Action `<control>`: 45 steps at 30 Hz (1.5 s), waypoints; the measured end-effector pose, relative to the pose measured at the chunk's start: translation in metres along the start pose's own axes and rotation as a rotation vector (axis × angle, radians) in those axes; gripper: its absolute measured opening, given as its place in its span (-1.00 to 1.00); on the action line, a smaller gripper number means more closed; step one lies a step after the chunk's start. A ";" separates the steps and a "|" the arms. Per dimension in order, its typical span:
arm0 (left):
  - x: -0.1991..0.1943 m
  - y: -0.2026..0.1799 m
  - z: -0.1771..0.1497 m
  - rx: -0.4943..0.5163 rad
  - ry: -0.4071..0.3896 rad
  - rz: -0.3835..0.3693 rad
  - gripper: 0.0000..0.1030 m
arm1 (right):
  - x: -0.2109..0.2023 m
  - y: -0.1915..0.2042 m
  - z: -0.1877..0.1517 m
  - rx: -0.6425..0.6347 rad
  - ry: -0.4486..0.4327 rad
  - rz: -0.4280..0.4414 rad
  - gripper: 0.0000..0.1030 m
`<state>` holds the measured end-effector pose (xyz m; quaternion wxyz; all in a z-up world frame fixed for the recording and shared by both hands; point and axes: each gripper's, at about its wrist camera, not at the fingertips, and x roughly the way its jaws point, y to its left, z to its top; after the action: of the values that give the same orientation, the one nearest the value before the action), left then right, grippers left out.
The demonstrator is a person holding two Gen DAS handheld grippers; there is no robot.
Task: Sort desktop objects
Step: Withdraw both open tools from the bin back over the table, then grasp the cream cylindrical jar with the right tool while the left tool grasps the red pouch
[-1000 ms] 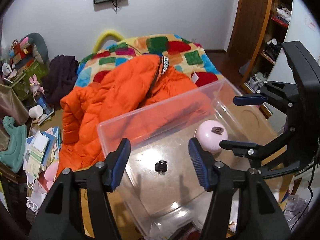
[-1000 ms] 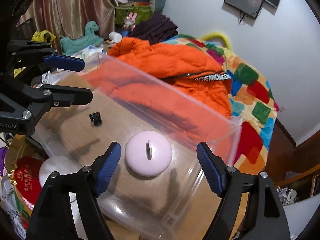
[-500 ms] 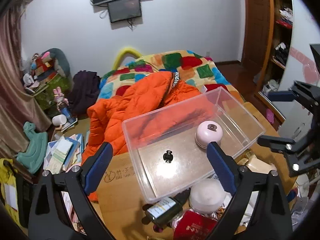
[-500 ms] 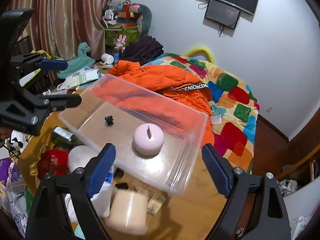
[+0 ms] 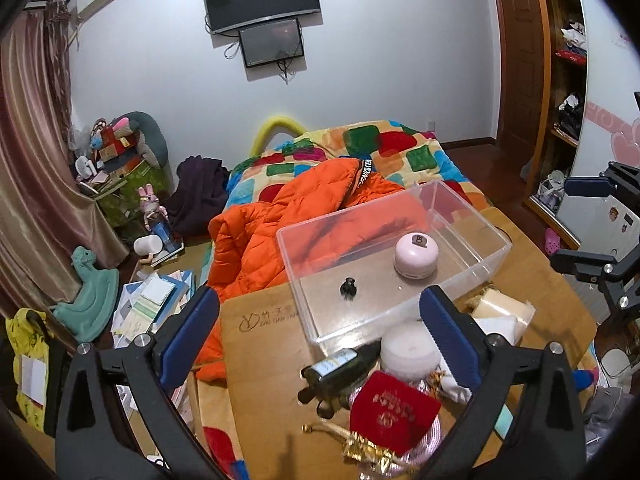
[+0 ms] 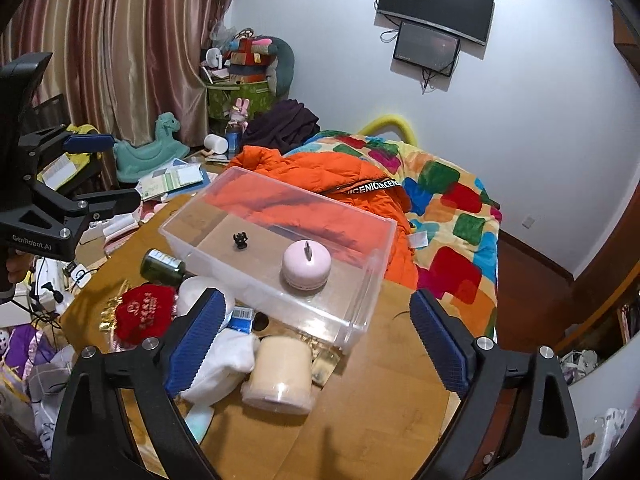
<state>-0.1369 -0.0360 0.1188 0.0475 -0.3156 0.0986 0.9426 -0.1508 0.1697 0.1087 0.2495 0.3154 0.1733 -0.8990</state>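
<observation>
A clear plastic bin (image 5: pixel 312 320) (image 6: pixel 304 312) stands on the wooden table. Inside it lie a pink round gadget (image 5: pixel 416 256) (image 6: pixel 306 266) and a small black hair clip (image 5: pixel 348 288) (image 6: pixel 240 240). In front of the bin are a green bottle (image 5: pixel 340 368), a red pouch (image 5: pixel 394 414), a white round jar (image 5: pixel 408 350) and a cream cylinder (image 6: pixel 280 376). My left gripper (image 5: pixel 320 296) and right gripper (image 6: pixel 316 296) hover above the table, back from the bin. Both jaws are opening wide, with nothing between them.
An orange jacket (image 5: pixel 280 232) and a patchwork quilt (image 5: pixel 400 148) cover the bed behind the table. Books and papers (image 5: pixel 152 300), a teal rocking horse (image 6: pixel 148 152) and toys crowd the floor at the left. A white cloth (image 6: pixel 224 360) lies by the cylinder.
Both grippers have drawn back and up from the bin while their jaws spread wider. The clip and the pink gadget stay in the bin. The table clutter has come into view.
</observation>
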 end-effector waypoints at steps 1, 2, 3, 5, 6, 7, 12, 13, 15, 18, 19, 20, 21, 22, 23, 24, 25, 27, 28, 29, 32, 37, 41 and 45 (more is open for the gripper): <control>-0.003 0.000 -0.003 -0.002 -0.001 0.002 0.98 | -0.003 0.000 -0.004 0.003 -0.002 -0.001 0.80; -0.005 0.001 -0.007 -0.007 -0.001 0.003 0.98 | -0.005 0.000 -0.006 0.005 -0.003 -0.004 0.80; -0.006 0.000 -0.010 -0.010 0.000 0.004 0.98 | -0.007 0.000 -0.009 0.009 -0.003 -0.008 0.80; -0.008 0.001 -0.018 -0.018 0.007 0.005 0.98 | -0.010 -0.002 -0.017 0.021 -0.003 -0.009 0.80; -0.007 0.001 -0.024 -0.021 0.012 0.006 0.99 | -0.011 -0.002 -0.021 0.028 -0.004 -0.007 0.80; -0.007 0.001 -0.027 -0.024 0.016 0.008 0.99 | -0.012 -0.002 -0.026 0.037 -0.004 -0.007 0.80; 0.001 -0.003 -0.054 -0.044 0.070 0.005 0.99 | -0.011 -0.004 -0.049 0.075 0.007 -0.006 0.81; 0.002 -0.004 -0.059 -0.049 0.077 0.000 0.99 | -0.009 -0.004 -0.055 0.082 0.016 -0.006 0.81; 0.005 -0.006 -0.067 -0.057 0.093 -0.013 0.99 | -0.004 -0.004 -0.062 0.083 0.033 -0.009 0.81; 0.010 -0.008 -0.077 -0.063 0.118 -0.038 0.99 | 0.004 -0.004 -0.073 0.081 0.060 -0.016 0.81; 0.011 -0.010 -0.081 -0.064 0.126 -0.045 0.99 | 0.006 -0.003 -0.076 0.082 0.065 -0.018 0.81; 0.014 -0.011 -0.085 -0.065 0.136 -0.056 0.99 | 0.010 -0.004 -0.080 0.084 0.073 -0.019 0.81; 0.016 -0.013 -0.087 -0.065 0.147 -0.069 0.99 | 0.013 -0.004 -0.083 0.086 0.081 -0.016 0.81; 0.018 -0.014 -0.090 -0.064 0.155 -0.079 0.99 | 0.017 -0.004 -0.087 0.092 0.092 -0.008 0.81; 0.021 -0.017 -0.092 -0.064 0.166 -0.094 0.99 | 0.022 -0.005 -0.090 0.099 0.102 0.000 0.81; 0.024 -0.019 -0.096 -0.062 0.178 -0.110 0.99 | 0.027 -0.005 -0.092 0.106 0.112 0.006 0.81; 0.027 -0.021 -0.097 -0.059 0.186 -0.121 0.99 | 0.034 -0.004 -0.096 0.114 0.125 0.011 0.81; 0.030 -0.026 -0.102 -0.052 0.195 -0.135 0.99 | 0.045 -0.001 -0.102 0.125 0.145 0.022 0.81; 0.032 -0.028 -0.104 -0.047 0.198 -0.138 0.99 | 0.048 0.001 -0.105 0.127 0.150 0.030 0.81; 0.034 -0.030 -0.106 -0.042 0.199 -0.139 0.99 | 0.052 0.003 -0.106 0.128 0.155 0.036 0.81; 0.041 -0.037 -0.110 -0.017 0.200 -0.134 0.99 | 0.063 0.010 -0.110 0.123 0.161 0.044 0.81; 0.051 -0.041 -0.110 0.001 0.185 -0.119 0.99 | 0.076 0.014 -0.114 0.143 0.154 0.017 0.81; 0.061 -0.045 -0.111 -0.001 0.195 -0.144 0.99 | 0.082 0.010 -0.113 0.181 0.143 0.049 0.81; 0.064 -0.048 -0.111 -0.010 0.184 -0.158 0.99 | 0.089 0.009 -0.112 0.229 0.147 0.097 0.81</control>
<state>-0.1160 -0.0117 -0.0139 0.1107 -0.4076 0.0726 0.9035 -0.1521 0.1847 -0.0338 0.2417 0.4150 0.0721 -0.8742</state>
